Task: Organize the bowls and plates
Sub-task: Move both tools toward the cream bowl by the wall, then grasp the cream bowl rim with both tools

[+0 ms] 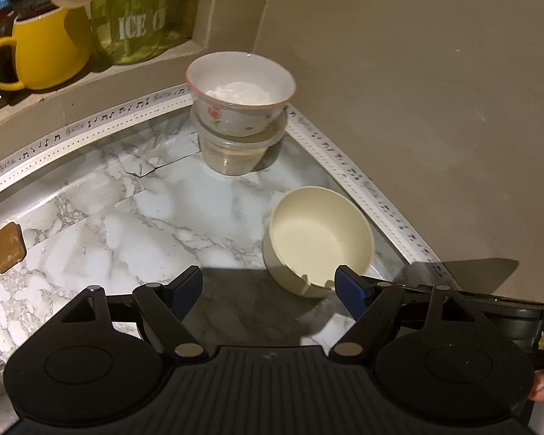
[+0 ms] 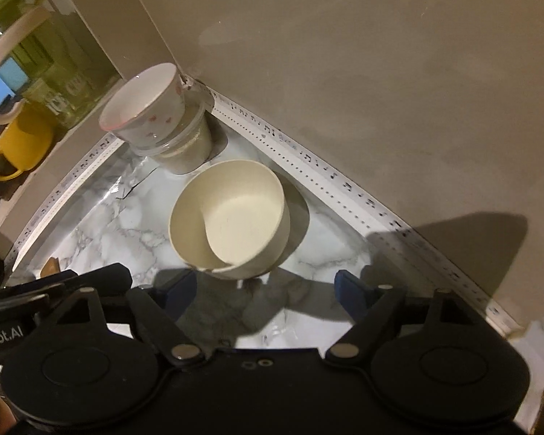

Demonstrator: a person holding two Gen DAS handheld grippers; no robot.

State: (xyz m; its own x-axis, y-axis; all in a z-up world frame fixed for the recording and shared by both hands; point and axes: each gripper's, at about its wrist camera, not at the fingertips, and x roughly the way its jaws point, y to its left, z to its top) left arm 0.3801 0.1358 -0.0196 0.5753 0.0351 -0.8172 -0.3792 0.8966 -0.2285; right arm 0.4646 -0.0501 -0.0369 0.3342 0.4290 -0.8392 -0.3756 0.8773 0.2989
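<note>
While both tools gape, cream bowl (image 2: 232,217) on marble counter (image 1: 145,232), floral bowl (image 1: 240,90) stacked behind

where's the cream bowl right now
The cream bowl sits on the marble counter near the corner wall, just in front of the flowered bowl stacked on a clear container.

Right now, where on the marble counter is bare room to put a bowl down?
Bare marble lies left of the cream bowl, between it and the brown block, in front of the flowered bowl stacked on a clear container. The corner by the wall is crowded: stack and cream bowl stand close there.
</note>
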